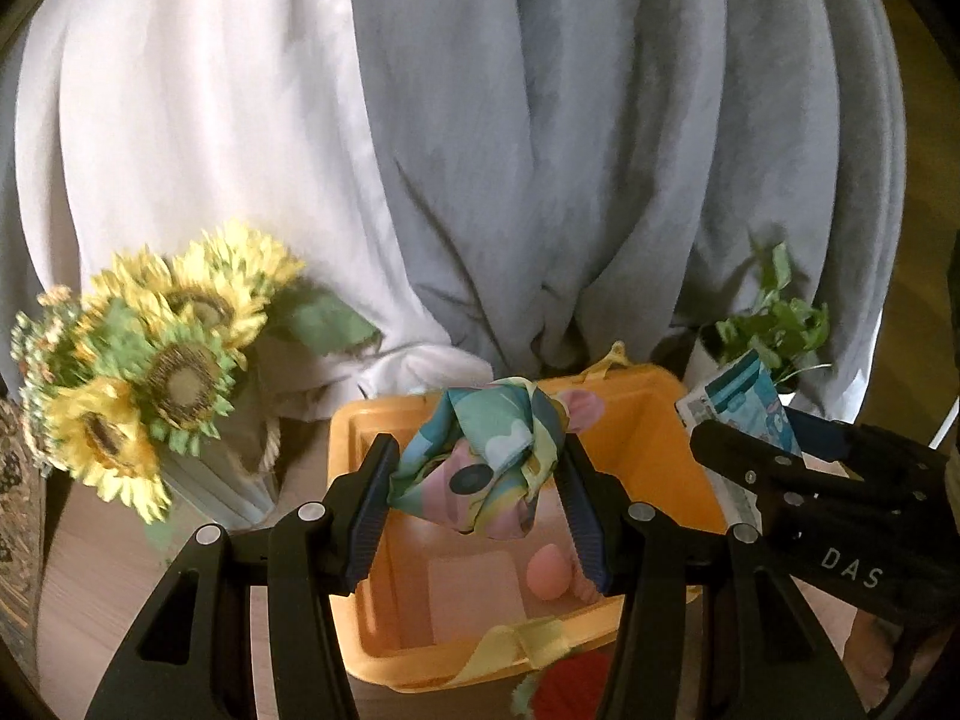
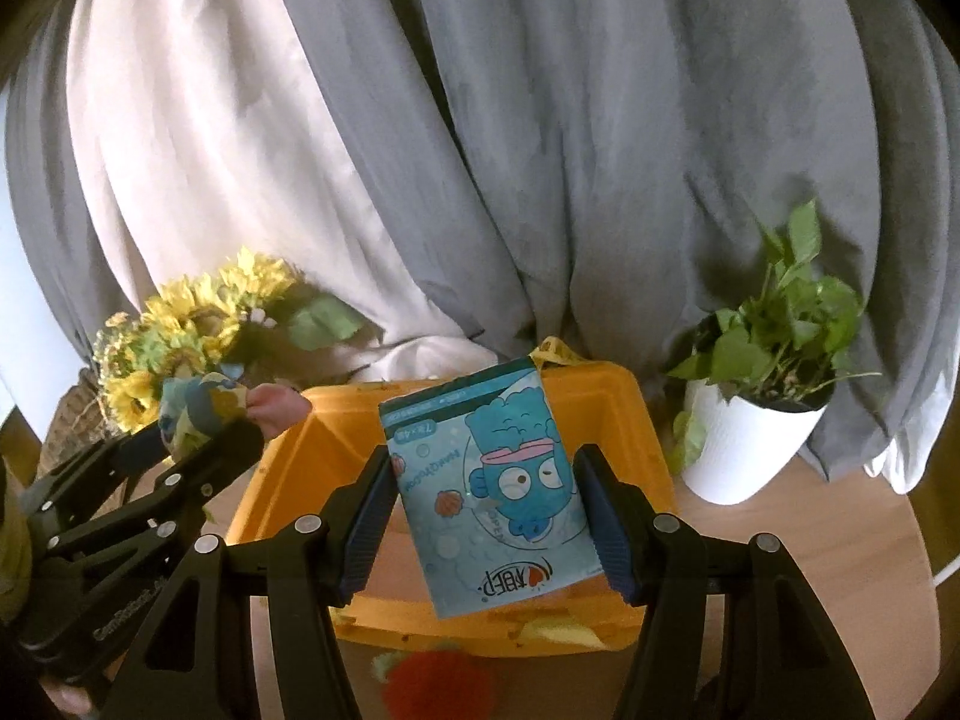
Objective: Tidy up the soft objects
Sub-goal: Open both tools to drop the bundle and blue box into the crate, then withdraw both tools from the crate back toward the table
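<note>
Soft objects: a bundled patterned scarf (image 1: 480, 456) and a blue cartoon-printed packet (image 2: 489, 492), both held in the air over the orange bin (image 1: 660, 420).
Left claw (image 1: 477, 510): closed on the scarf, pads pressing its sides, above the bin's left half.
Right claw (image 2: 486, 516): gripping the packet by its edges, just right of the left claw.
Done, as I judge: a pink egg-shaped item (image 1: 547, 573) and a pale pink flat piece (image 1: 477, 597) already lie in the bin.
Left: both held items are not yet dropped in; a red fuzzy thing (image 2: 444, 681) sits on the surface near the bin's near wall, still outside.
Around: sunflowers (image 1: 162, 360) far left, potted plant (image 2: 762, 396) far right, curtains (image 2: 480, 150) behind.
In the way: the two claws are close together; the yellow ribbon (image 1: 516, 645) drapes over the bin's near rim.
</note>
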Motion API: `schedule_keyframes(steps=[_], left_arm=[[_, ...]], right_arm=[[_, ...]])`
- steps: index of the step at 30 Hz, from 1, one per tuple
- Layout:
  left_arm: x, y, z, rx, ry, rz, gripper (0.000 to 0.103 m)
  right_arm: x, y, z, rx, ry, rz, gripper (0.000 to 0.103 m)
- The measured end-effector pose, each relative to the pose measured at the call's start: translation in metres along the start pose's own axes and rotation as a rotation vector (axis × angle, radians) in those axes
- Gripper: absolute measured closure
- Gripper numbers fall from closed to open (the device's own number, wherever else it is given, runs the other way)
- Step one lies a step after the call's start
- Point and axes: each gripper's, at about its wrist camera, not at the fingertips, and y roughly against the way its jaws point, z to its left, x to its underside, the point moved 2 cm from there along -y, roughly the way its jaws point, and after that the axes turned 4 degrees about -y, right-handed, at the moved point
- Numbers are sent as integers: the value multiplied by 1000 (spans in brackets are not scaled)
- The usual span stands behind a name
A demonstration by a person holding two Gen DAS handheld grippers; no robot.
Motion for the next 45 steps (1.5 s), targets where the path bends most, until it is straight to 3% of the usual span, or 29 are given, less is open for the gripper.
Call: schedule_keyframes(steps=[21,25,27,30,36,45], left_arm=[[22,-89,12,19,0,224,50],[23,-94,11,27,-12,236,42],[23,-94,11,21,-8,231,38],[22,-93,12,16,-6,225,35],[20,-81,12,-3,-13,198,31],[12,-39,6,1,-32,109,25]], right_arm=[[1,-105,-16,25,2,232,42],[5,-114,-20,29,-16,271,40],[5,-116,-20,28,-23,271,33],[3,-115,-23,43,-30,261,31],[0,-104,-23,61,-31,233,30],[-3,-57,-22,109,-28,124,30]])
